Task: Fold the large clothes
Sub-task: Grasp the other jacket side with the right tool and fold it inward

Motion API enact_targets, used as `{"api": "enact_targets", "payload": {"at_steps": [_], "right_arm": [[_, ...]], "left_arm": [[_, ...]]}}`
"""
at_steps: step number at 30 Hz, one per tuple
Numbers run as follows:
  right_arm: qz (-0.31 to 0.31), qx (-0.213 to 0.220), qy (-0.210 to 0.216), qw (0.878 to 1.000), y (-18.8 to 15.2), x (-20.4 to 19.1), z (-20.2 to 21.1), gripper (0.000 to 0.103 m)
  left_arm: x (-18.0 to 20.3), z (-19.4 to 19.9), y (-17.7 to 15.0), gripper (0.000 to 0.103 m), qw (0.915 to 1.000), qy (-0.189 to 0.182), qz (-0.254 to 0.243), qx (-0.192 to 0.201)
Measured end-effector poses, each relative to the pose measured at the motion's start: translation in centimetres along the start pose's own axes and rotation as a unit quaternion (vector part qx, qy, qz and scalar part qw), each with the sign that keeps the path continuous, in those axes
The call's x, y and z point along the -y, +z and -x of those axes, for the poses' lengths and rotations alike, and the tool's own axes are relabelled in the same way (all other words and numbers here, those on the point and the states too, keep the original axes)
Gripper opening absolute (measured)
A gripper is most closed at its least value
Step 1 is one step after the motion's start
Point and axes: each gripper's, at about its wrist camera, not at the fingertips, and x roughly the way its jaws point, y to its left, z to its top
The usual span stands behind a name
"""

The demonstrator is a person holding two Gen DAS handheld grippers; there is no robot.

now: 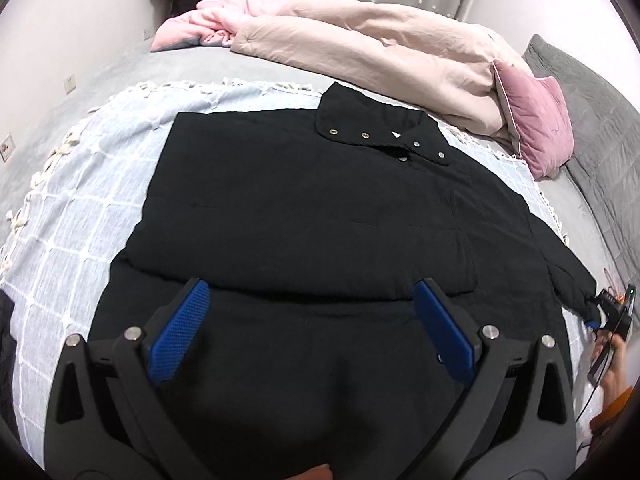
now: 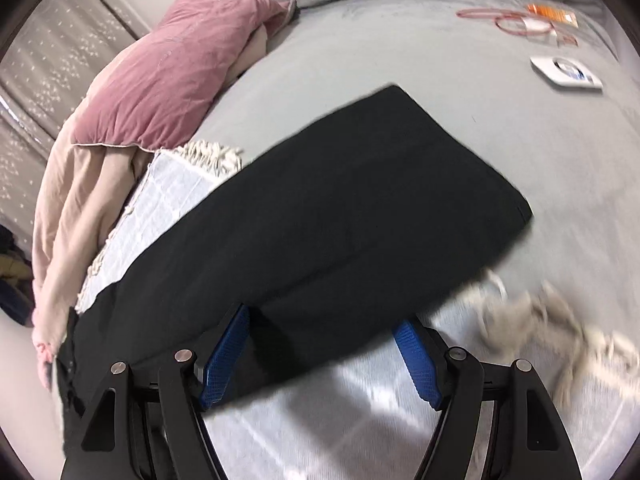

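Left wrist view looks down on one black jacket [image 1: 304, 208] spread flat on a pale blue checked throw [image 1: 92, 208] with a cream fringe, itself lying on the grey bed [image 1: 132, 68]. Five metal snaps show along its collar [image 1: 384, 136]. Its lower part is covered by the left gripper [image 1: 310, 300], whose two blue pads [image 1: 182, 332] stand wide apart with nothing clamped between them. At the right edge the jacket's one visible sleeve runs out to the right gripper [image 1: 600, 312], small and partly cut off by the frame, with a hand [image 1: 612, 364] behind it. One pink cushion [image 1: 536, 132] leans against a heaped beige duvet [image 1: 384, 52].

Right wrist view is smeared by motion (the fringe at lower right is a blur). Here the sleeve [image 2: 360, 208] lies flat across throw and bed, its cuff end pointing away; the right gripper [image 2: 324, 352] hangs over its near part, fingers spread and apart from the cloth, gripping nothing. Far off lie one white flat device [image 2: 566, 72] and some orange-red cable [image 2: 516, 20], hard to make out.
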Motion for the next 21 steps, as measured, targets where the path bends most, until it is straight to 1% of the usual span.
{"api": "enact_targets", "payload": {"at_steps": [2,3,4,6,7,8,9,11,14,16,19,21], "right_arm": [[-0.004,0.014,-0.010,1.000,0.6,-0.1,-0.4,0.069],[-0.006,0.022,-0.024,0.999,0.9,-0.3,-0.4,0.055],[-0.006,0.027,-0.031,0.999,1.0,-0.4,-0.4,0.035],[-0.007,0.037,-0.032,0.999,1.4,-0.7,0.0,0.017],[-0.003,0.052,-0.028,0.998,1.5,-1.0,0.9,0.012],[0.001,0.062,-0.026,0.998,1.6,-1.4,1.0,0.011],[0.013,0.081,-0.024,0.996,1.6,-2.3,2.1,0.010],[0.036,0.104,-0.020,0.994,1.3,-3.8,3.8,0.008],[0.077,0.136,-0.003,0.988,0.7,-7.4,6.5,0.008],[0.112,0.159,0.016,0.981,-0.4,-10.6,8.8,0.008],[0.168,0.177,0.045,0.969,-2.2,-15.3,11.0,0.008],[0.217,0.185,0.067,0.956,-4.2,-19.1,12.4,0.008]], "left_arm": [[0.1,-0.8,-0.1,0.102,0.9999,-0.001,0.004,-0.014],[0.1,-1.0,-0.2,0.102,0.9998,-0.005,0.009,-0.018],[0.1,-1.2,-0.3,0.102,0.9997,-0.009,0.012,-0.021],[0.1,-1.5,-0.5,0.102,0.9994,-0.014,0.016,-0.027],[0.2,-1.5,-0.5,0.102,0.9994,-0.015,0.017,-0.026],[0.2,-1.6,-0.6,0.102,0.9994,-0.016,0.016,-0.026],[0.3,-1.6,-0.6,0.102,0.9995,-0.015,0.015,-0.024],[0.5,-1.5,-0.7,0.102,0.9997,-0.010,0.012,-0.020],[0.8,-1.2,-0.7,0.102,0.9999,-0.005,0.004,-0.015],[1.0,-0.8,-0.7,0.102,0.9999,-0.005,-0.001,-0.010],[1.4,-0.4,-0.6,0.102,0.9999,-0.006,-0.008,-0.003],[1.6,-0.1,-0.5,0.102,0.9999,-0.010,-0.012,0.000]]}}
